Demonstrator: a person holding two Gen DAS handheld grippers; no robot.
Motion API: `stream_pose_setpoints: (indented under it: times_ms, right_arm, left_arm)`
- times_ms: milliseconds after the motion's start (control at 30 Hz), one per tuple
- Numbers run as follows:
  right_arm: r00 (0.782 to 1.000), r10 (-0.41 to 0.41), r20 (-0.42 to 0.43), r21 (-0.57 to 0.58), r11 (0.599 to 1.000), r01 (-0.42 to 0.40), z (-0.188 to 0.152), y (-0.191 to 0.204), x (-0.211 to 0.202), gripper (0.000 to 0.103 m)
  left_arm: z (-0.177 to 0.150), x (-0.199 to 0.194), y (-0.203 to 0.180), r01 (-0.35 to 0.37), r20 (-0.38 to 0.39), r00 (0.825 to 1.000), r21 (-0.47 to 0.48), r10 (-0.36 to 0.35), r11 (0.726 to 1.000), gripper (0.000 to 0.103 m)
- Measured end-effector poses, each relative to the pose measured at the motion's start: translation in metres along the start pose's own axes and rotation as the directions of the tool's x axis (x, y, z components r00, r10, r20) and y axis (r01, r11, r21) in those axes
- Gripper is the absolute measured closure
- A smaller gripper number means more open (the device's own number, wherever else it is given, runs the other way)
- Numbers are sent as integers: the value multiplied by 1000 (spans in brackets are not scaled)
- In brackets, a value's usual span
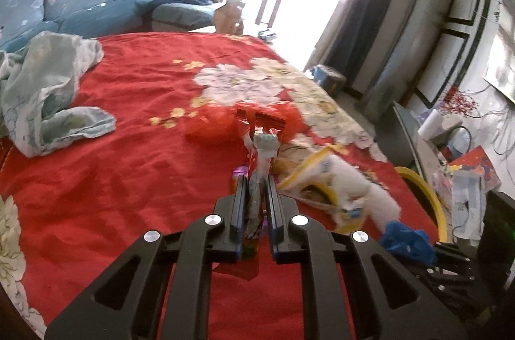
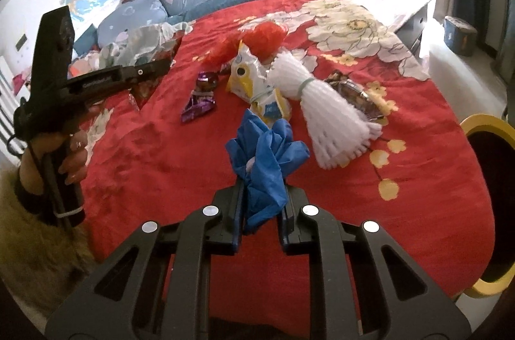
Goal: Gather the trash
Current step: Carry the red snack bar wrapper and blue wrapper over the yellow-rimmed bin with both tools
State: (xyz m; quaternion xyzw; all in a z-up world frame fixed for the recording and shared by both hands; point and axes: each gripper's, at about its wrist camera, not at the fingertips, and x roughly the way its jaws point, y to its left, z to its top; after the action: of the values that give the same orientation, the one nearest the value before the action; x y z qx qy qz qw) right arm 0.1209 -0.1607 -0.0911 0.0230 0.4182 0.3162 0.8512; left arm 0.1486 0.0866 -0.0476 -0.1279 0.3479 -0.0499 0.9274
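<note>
The left gripper is clamped on a red snack wrapper, which stands up between its fingers and hangs crumpled below them; the right gripper is closed tight on a crumpled blue glove, most of which bunches ahead of and above its fingertips. Both pieces look lifted off the red bedspread; the step in hand appears to be carrying them away to a bin. The yellow-rimmed bin sits off the bed's edge, to the right of the right gripper; a sound approach would bring each load over the dark opening before the jaws part, since the wrapper is light and may cling or drift. Ahead of the right gripper, more trash waits: a white foam net sleeve just beyond the glove, a yellow-and-white packet beside it, a purple wrapper to the left, a red mesh net farther off. The grips are best kept firm and level; a tilt could let the wrapper slide.
</note>
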Motion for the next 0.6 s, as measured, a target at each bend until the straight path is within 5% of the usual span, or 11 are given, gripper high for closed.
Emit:
stream_pose_setpoints:
  times_ms: [600]
  right_arm:
    - [996,-23,82,35,999,20,15,-17,-28,91]
  left_arm:
    - [-5,-7,-59,95,-1,995,117,-96,989,92]
